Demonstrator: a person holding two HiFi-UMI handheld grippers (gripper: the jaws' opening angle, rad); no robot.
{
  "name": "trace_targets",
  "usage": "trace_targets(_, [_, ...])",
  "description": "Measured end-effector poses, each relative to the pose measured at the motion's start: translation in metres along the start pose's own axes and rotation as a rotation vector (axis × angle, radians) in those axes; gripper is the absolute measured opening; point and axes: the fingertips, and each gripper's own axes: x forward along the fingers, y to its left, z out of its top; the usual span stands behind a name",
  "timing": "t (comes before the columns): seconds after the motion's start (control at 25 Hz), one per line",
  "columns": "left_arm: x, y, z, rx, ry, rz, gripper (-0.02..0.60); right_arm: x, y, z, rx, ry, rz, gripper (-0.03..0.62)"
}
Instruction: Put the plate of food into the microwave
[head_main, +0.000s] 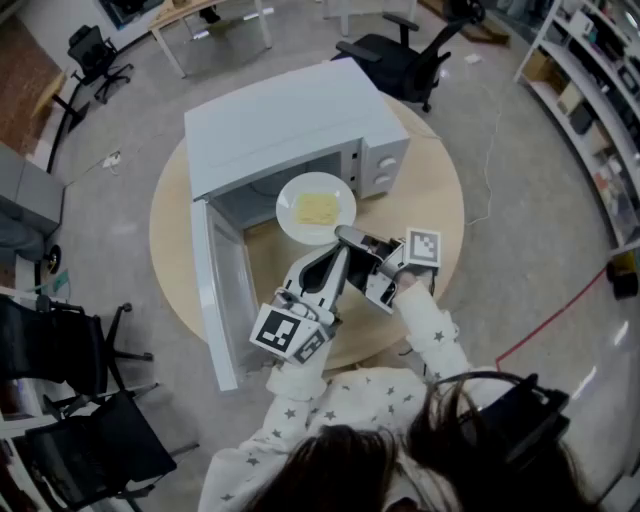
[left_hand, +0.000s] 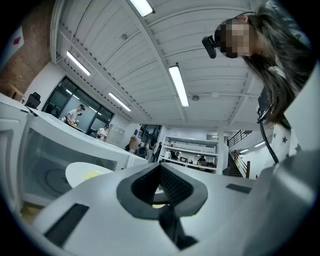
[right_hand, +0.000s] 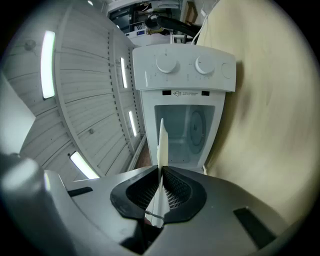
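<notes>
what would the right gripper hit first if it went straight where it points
The right gripper, shut on the plate, points into the open microwave; likely its back wall first, depth unclear.

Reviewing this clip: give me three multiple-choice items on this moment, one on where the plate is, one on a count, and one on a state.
1. Where is the plate relative to the microwave?
A. on top of it
B. held at its open front
C. behind it

2. How many knobs are on the microwave's panel?
A. one
B. four
C. two

3. What state is the right gripper in?
A. shut on the plate's rim
B. open and empty
C. shut on a knob

Answers:
1 B: the head view shows the plate just before the open front of the microwave.
2 C: the right gripper view shows two knobs side by side.
3 A: the right gripper view shows the rim edge-on, pinched between its jaws.
</notes>
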Motion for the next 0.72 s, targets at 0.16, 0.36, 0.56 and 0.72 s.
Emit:
trace_targets(0.16, [0.018, 0.029, 0.004, 0.006, -0.018, 0.055, -0.005, 0.022, 0.008, 0.020, 0.036, 0.039, 0.025, 0.025])
trace_targets(0.36, [0.031, 0.057, 0.003, 0.011, -0.020, 0.137, -0.005, 0.040, -0.001, 0.033, 0.063, 0.112, 0.013, 0.025])
trace_targets(0.56, [0.035, 0.091, -0.014, 0.027, -0.015, 0.210, -0.005, 0.059, -0.031, 0.048, 0.059, 0.145, -0.023, 0.025])
trace_targets(0.72, [0.030, 0.105, -0.025, 0.011, 0.012, 0.257, -0.005, 0.068, -0.050, 0.054, 0.077, 0.116, -0.057, 0.025])
